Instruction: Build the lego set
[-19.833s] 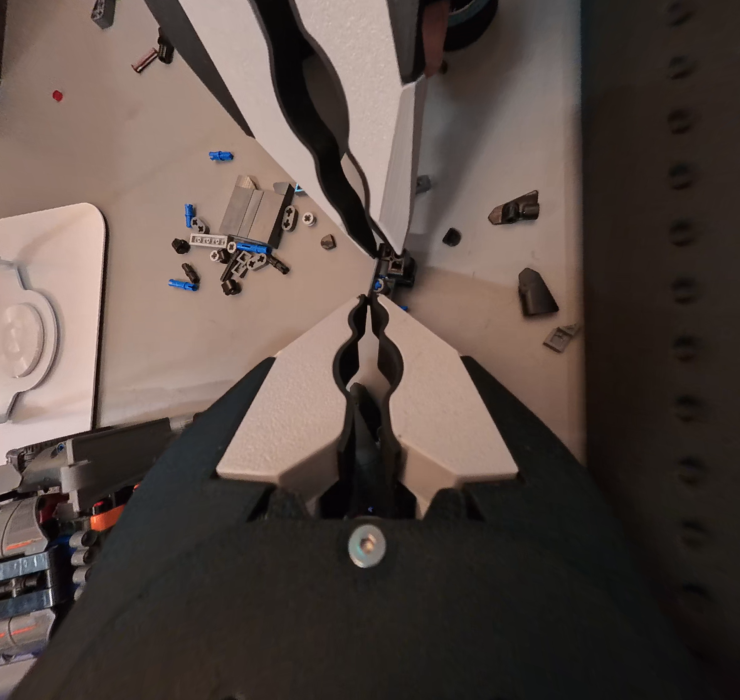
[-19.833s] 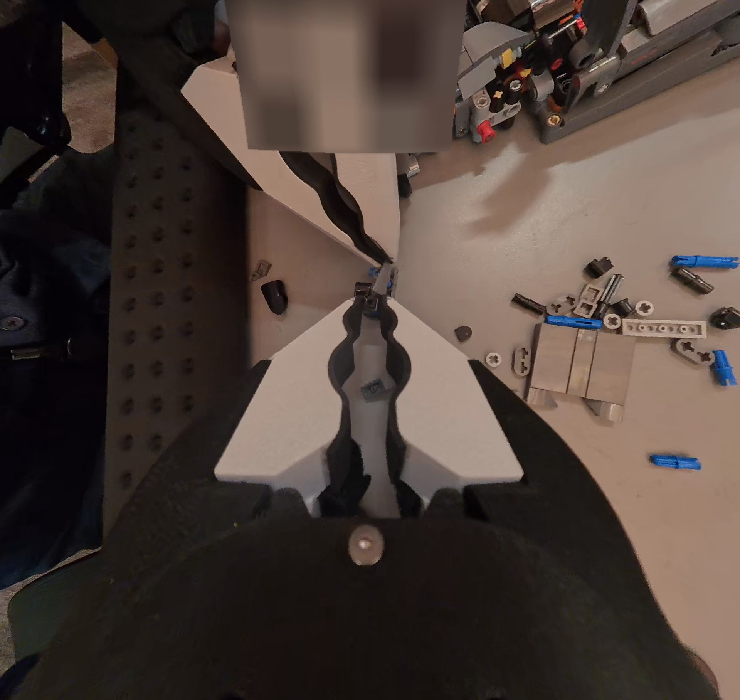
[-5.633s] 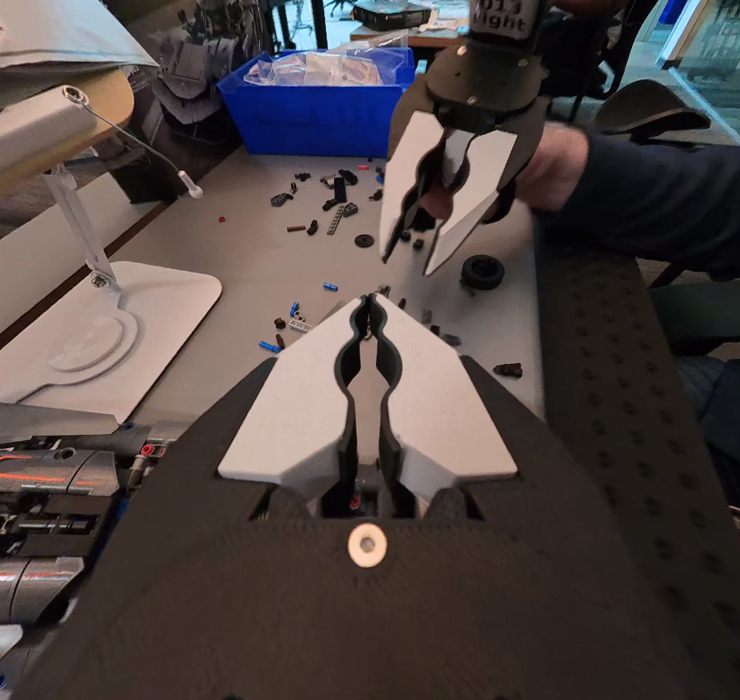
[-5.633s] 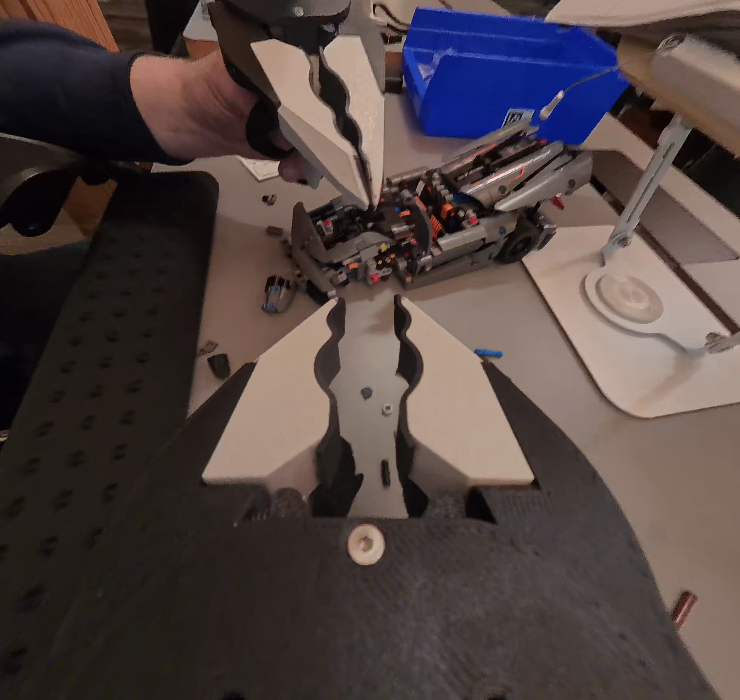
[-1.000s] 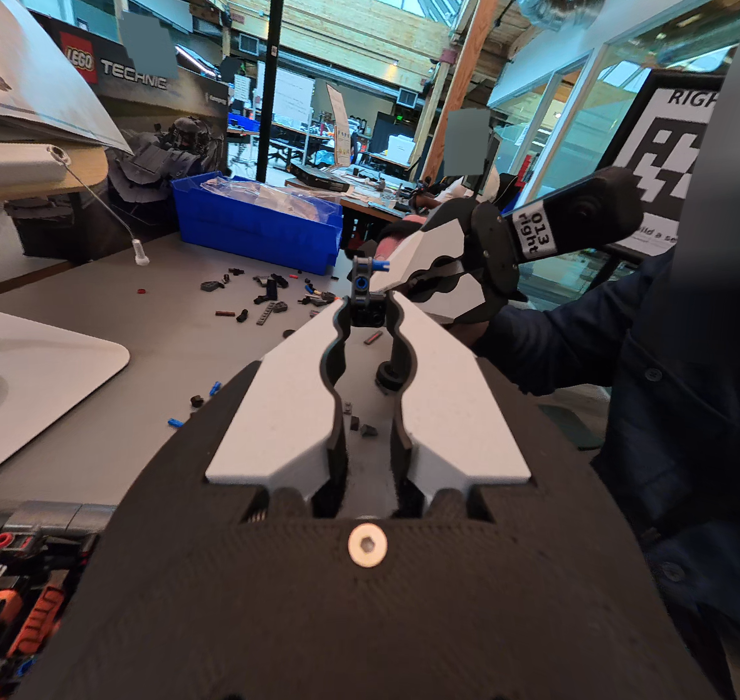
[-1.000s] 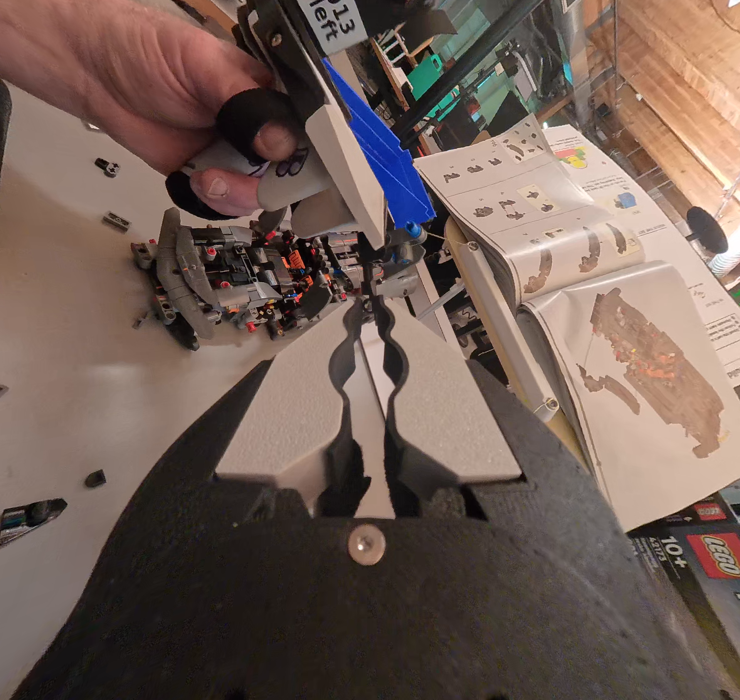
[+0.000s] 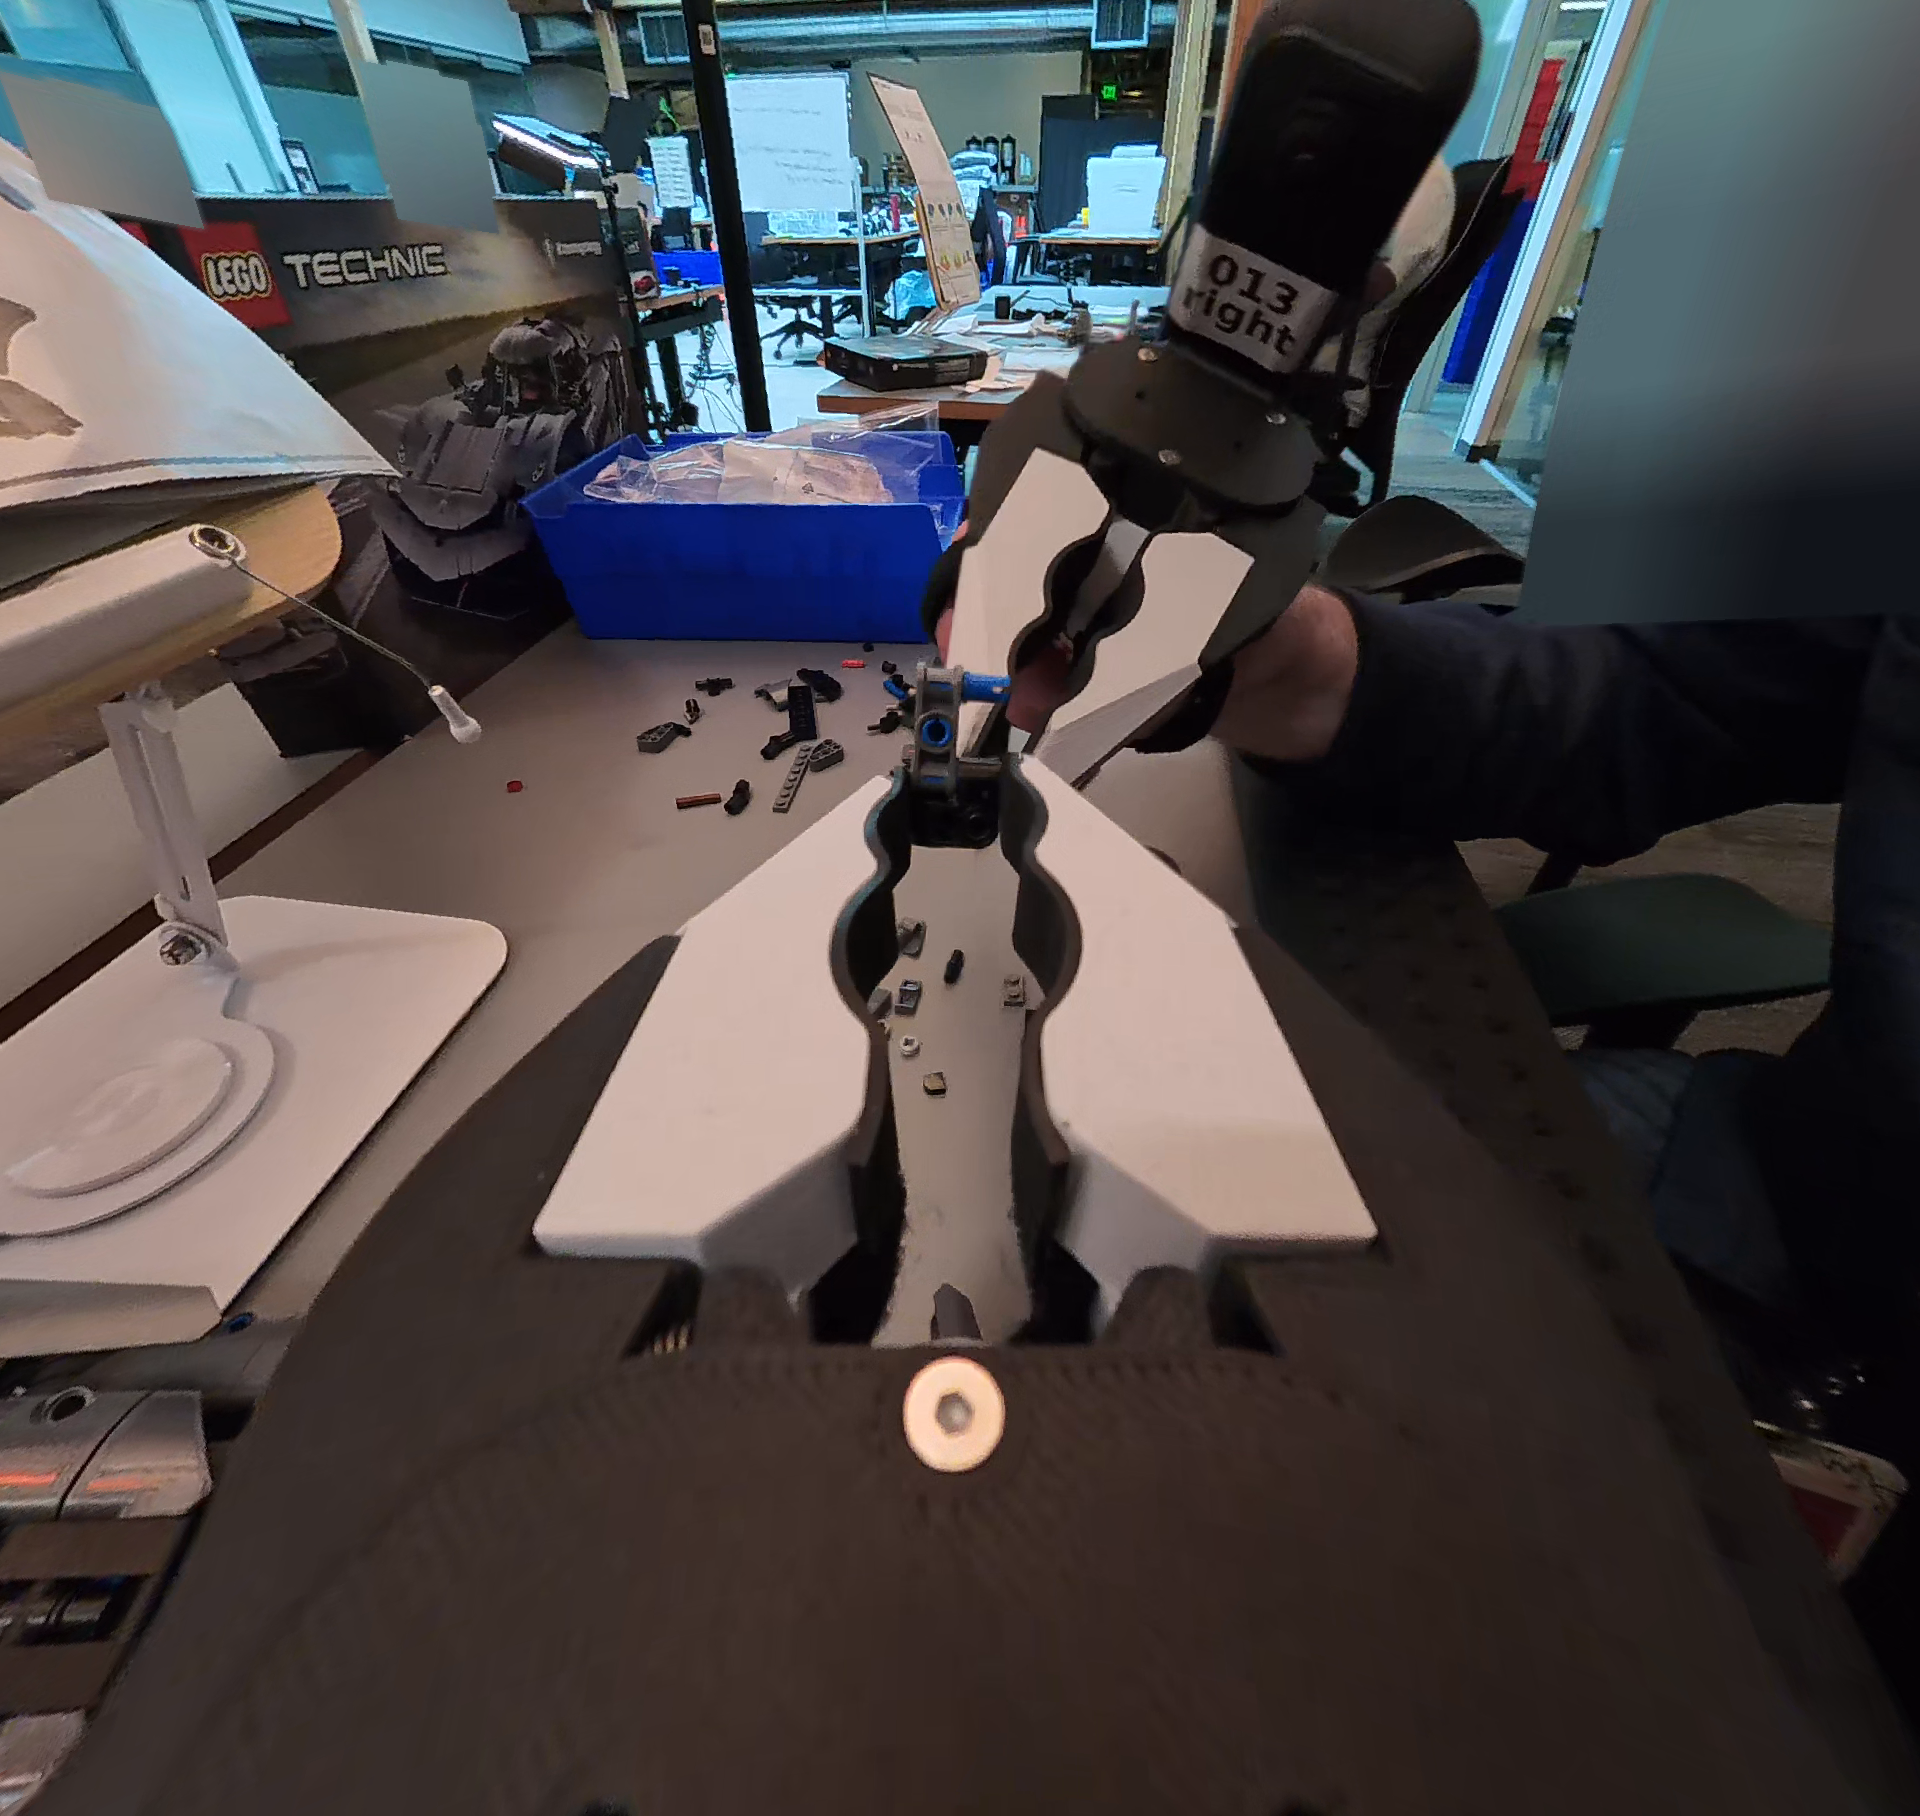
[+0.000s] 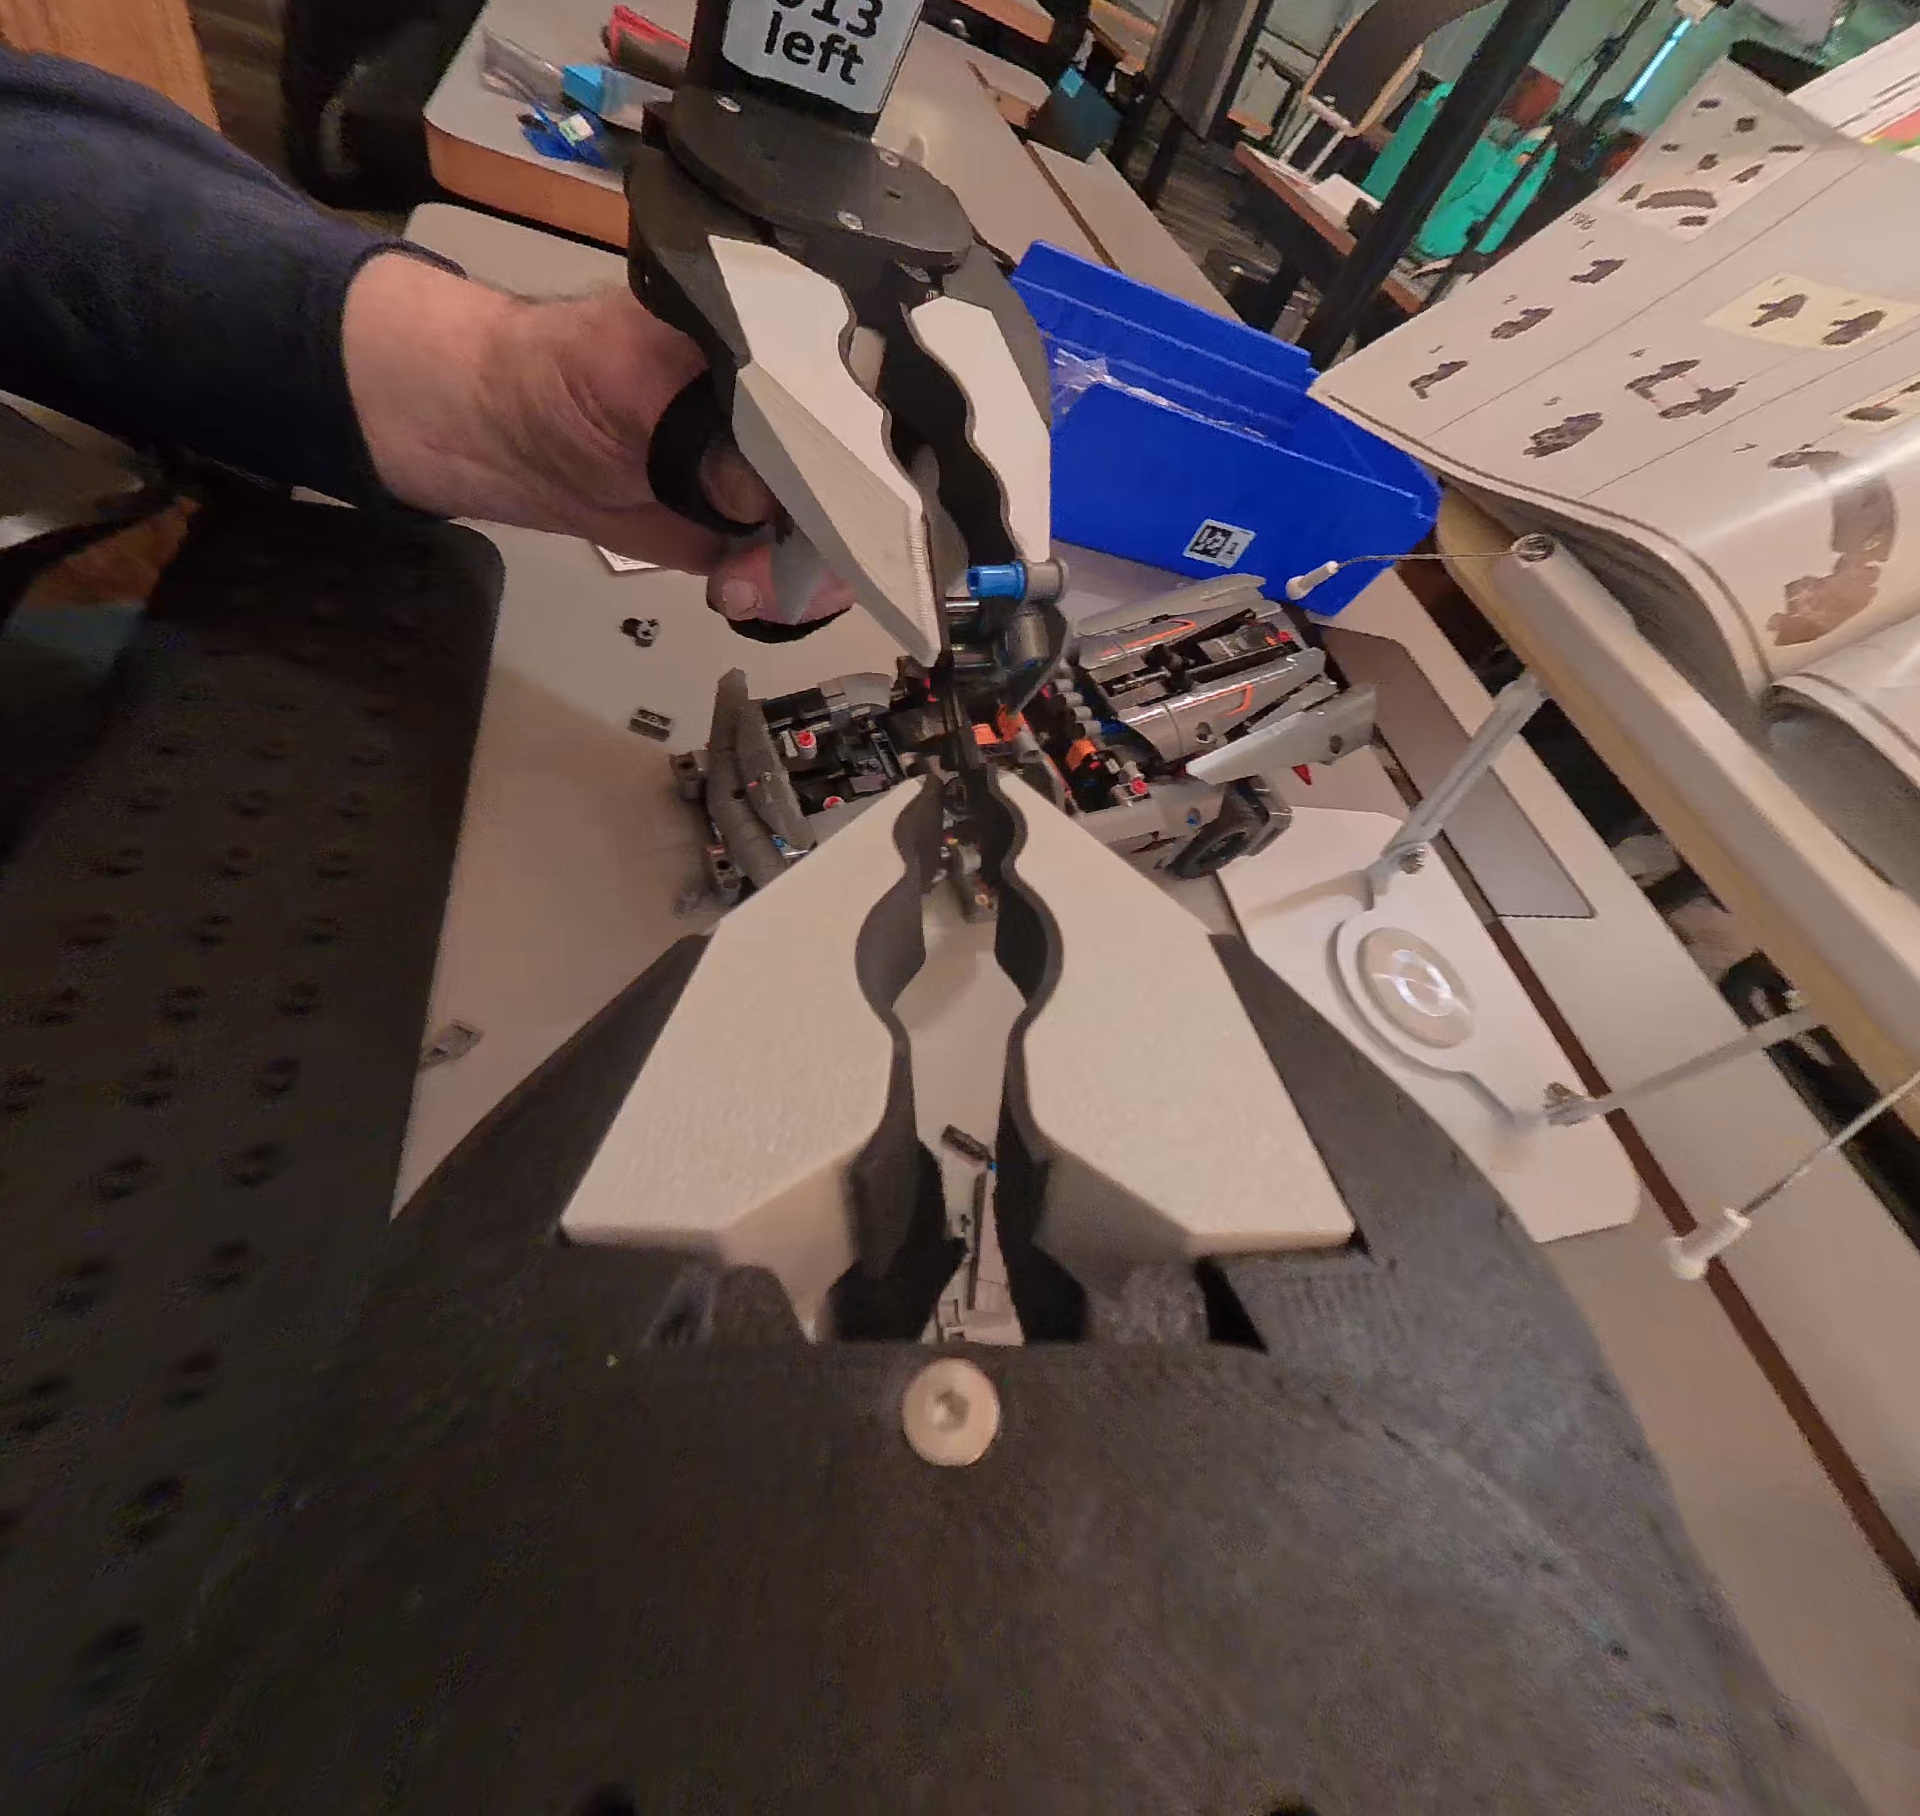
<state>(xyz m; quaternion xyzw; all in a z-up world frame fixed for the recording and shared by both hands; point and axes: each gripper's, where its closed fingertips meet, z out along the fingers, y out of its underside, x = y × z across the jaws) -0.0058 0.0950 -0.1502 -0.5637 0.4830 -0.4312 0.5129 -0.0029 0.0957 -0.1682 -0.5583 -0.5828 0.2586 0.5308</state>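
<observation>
left gripper (image 7: 951, 798): fingers clamp small lego assembly (image 7: 948, 750); right gripper (image 8: 961, 802): fingers nearly closed, grip unclear

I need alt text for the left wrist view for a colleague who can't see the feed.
The left gripper pinches a small black and grey Lego piece with blue pins at its fingertips, held above a grey table. The right gripper, in a person's hand, reaches in from the right with its fingers apart. Loose Lego parts and a blue bin lie behind.
</observation>
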